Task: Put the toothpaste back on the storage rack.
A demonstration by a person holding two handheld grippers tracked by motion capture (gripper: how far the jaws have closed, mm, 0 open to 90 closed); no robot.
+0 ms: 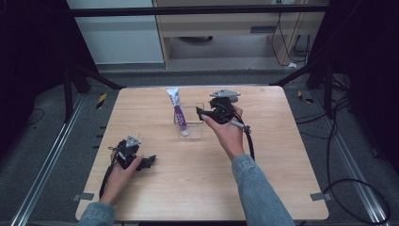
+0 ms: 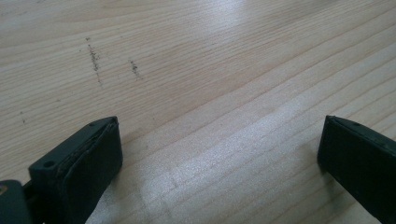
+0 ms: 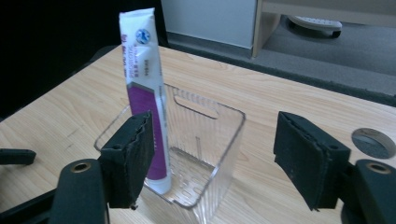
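At table centre, a white-and-purple tube (image 1: 177, 111) stands cap-down in a clear plastic bin (image 1: 198, 133), leaning against the wall on the left gripper's side with its crimped end well above the rim; in the right gripper view the tube (image 3: 144, 98) sits just beyond one jaw, untouched. Right gripper (image 1: 201, 114), jaws parted and empty, hangs beside the bin's (image 3: 223, 154) rim. Judged step: release and withdrawal. Done well, the jaws stay wide and back away level, clear of rim and tube, since a brush could tip the leaning tube. Left gripper (image 1: 149, 161) rests near the table's (image 1: 268, 155) front edge, jaws spread and empty over bare wood.
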